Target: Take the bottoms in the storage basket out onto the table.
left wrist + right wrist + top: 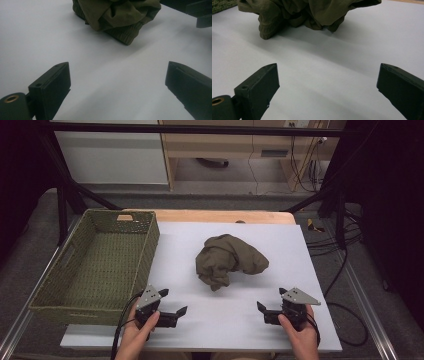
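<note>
Crumpled olive-brown garment (229, 260) lies bunched mid-table on the white sheet (240, 320).

The tabletop (235, 216) is light wood, and most of it is covered by a white sheet (280, 270). A black metal frame (64, 195) surrounds the work area: a horizontal bar crosses the top of the high view, with diagonal braces at left and right. The floor (30, 265) is grey carpet. Beyond the far edge stands a white cabinet panel (110, 155) beside a light wooden desk (220, 145). Black cables (345, 245) trail across the floor at right, and more hang under the desk. Lighting is even on the sheet; both outer edges of the room are dark.
</note>
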Motion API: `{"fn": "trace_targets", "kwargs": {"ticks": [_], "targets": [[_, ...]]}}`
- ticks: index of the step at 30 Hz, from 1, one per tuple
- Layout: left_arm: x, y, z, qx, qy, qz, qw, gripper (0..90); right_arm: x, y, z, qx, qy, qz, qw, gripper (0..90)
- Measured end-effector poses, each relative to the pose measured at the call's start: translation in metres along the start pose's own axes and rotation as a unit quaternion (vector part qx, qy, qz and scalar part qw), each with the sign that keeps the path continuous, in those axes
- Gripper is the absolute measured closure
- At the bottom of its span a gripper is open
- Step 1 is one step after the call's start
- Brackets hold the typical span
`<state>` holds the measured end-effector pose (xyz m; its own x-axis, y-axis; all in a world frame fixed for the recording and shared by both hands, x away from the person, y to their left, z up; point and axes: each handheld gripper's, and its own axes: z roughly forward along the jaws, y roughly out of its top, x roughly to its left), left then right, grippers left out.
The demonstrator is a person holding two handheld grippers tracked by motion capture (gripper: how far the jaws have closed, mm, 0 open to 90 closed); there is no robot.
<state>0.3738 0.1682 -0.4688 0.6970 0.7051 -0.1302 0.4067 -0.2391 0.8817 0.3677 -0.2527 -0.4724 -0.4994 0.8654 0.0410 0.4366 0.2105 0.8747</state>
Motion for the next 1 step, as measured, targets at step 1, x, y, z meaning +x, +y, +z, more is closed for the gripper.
{"fn": "trace_targets", "kwargs": {"ticks": [1], "targets": [[0.0, 0.0004, 0.0003, 0.002, 0.0, -0.001, 1.0, 6.1, -0.0002, 0.0001, 0.0003, -0.001, 0.0, -0.002, 1.0, 4.5]]}}
